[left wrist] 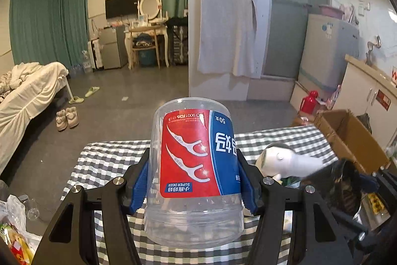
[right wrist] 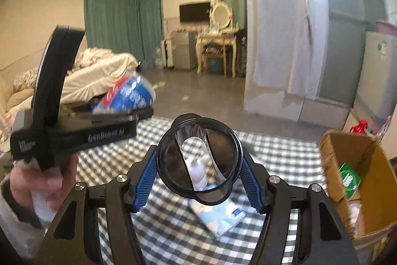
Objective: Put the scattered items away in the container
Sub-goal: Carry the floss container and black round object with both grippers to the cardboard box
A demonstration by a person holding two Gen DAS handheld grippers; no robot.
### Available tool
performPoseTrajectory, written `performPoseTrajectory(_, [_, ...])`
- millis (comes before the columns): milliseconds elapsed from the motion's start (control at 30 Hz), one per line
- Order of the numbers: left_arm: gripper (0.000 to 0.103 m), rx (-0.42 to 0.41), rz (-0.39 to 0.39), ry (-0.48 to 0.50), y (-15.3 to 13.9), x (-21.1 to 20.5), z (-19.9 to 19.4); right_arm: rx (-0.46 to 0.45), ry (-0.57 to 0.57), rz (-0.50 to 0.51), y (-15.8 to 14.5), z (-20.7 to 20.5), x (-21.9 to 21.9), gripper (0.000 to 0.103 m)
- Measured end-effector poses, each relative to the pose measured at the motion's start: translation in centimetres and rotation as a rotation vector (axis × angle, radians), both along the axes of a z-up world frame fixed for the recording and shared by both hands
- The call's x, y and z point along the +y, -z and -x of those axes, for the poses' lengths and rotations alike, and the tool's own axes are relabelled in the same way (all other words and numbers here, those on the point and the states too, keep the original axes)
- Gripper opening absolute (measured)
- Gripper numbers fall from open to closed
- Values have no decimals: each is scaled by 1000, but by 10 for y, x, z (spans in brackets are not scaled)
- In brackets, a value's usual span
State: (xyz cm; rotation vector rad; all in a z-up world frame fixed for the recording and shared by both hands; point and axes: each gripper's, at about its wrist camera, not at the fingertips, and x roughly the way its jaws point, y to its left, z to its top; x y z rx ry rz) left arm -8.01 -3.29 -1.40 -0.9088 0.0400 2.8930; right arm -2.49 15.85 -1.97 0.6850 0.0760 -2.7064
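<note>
Holding one item in each gripper, the person has both loads clear of the checked tablecloth (left wrist: pixel 104 160) with neither yet in the container. The left gripper (left wrist: pixel 193 180) is clenched on an upside-down clear floss-pick tub (left wrist: pixel 193 165), its blue pads pressing the tub's two sides; the label reads inverted. The right gripper (right wrist: pixel 199 173) is clenched on a dark clear-lensed round object (right wrist: pixel 198 160), most likely a lid or a lens, gripped across its rim; its exact identity cannot be determined. In the right wrist view the left gripper appears blurred at the near left, carried by a hand (right wrist: pixel 42 180), with the tub between its fingers. The container is judged to be the open cardboard box (right wrist: pixel 359 173) at the right edge of the table; it already contains a green packet (right wrist: pixel 348 178), so part of the task appears done. Items remaining on the cloth: a white plush toy (left wrist: pixel 285 160), seen right of the tub, and a light blue booklet (right wrist: pixel 218 217), seen below the round object near the table centre. Remaining work, as judged: carry both held items right to the box, release them inside, then collect the toy and the booklet.
</note>
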Motion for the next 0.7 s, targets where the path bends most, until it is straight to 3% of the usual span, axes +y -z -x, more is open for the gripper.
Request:
performPoseTrajectory(300, [63,70,-78,-25,-16,-3,-26,145,85,31,-32,-19,10,62])
performPoseTrajectory(700, [63,110,-65,-21,-22,5,-34,157,129,44,-39,-28,17,62])
